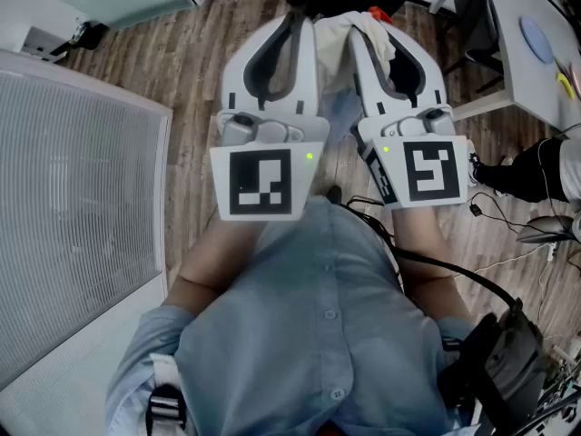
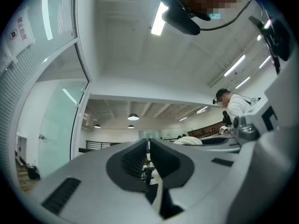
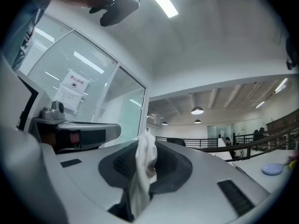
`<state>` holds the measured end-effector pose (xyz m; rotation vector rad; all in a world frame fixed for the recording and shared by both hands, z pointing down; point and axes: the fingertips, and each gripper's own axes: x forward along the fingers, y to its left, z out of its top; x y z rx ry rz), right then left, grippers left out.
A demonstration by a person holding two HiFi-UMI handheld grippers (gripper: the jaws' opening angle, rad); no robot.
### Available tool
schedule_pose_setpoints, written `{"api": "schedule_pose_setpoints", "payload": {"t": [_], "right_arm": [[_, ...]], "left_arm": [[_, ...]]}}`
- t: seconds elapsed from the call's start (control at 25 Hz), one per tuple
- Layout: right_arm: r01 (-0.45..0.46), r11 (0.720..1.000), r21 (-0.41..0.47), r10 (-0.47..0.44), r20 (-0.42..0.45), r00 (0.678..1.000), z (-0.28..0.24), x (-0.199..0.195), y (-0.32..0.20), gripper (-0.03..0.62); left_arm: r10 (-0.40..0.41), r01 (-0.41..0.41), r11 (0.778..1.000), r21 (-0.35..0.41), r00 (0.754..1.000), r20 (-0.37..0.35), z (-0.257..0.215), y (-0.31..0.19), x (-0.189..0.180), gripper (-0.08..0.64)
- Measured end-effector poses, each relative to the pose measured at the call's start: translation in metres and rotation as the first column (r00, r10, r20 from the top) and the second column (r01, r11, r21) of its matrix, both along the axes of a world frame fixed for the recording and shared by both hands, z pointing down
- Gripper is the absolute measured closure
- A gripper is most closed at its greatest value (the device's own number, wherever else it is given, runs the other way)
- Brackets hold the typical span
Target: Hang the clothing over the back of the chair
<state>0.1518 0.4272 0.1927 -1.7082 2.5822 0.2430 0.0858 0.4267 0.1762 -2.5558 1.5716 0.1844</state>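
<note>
The right gripper (image 3: 147, 149) has its jaws pinching a white cloth garment (image 3: 141, 178) above the wooden plank floor (image 1: 195, 71). The fold runs lengthwise along the jaws, its end poking upward. The left gripper (image 2: 148, 147) has its jaws pressed together.

We see soft, crumpled white cloth (image 3: 142, 171), smooth matt pale plastic on the left gripper (image 2: 148, 146) and right gripper (image 3: 145, 148), ribbed dark pads (image 3: 119, 164), and a grained wood floor (image 1: 195, 71).

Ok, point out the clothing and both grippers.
clothing (image 3: 144, 157), right gripper view, pinched fold
left gripper (image 2: 147, 143), left gripper view, between its fingertips
right gripper (image 1: 383, 42), head view, between its fingertips
</note>
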Motion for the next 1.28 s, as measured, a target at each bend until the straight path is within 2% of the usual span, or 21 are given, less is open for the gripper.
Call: {"api": "schedule_pose_setpoints", "payload": {"t": [0.48, 0.8, 1.0, 1.28], "right_arm": [[0.013, 1.000, 0.015, -0.013, -0.012, 1.000, 0.000, 0.008, 0.004, 0.526], [0.102, 0.995, 0.005, -0.102, 0.016, 0.995, 0.000, 0.018, -0.007, 0.525], [0.134, 0.991, 0.003, -0.134, 0.020, 0.991, 0.002, 0.000, -0.017, 0.525], [0.144, 0.989, 0.010, -0.145, 0.022, 0.989, 0.008, -0.031, -0.060, 0.525]], "left_arm": [[-0.003, 0.003, 1.000, 0.016, 1.000, -0.008, 0.004, 0.005, 0.009, 0.534], [-0.061, 0.061, 0.998, -0.020, 0.998, 0.020, 0.015, -0.002, 0.020, 0.535], [-0.092, 0.093, 0.995, -0.043, 0.995, 0.030, 0.024, -0.006, 0.001, 0.534], [-0.101, 0.101, 0.994, -0.031, 0.995, 0.016, 0.029, -0.054, -0.029, 0.535]]}}
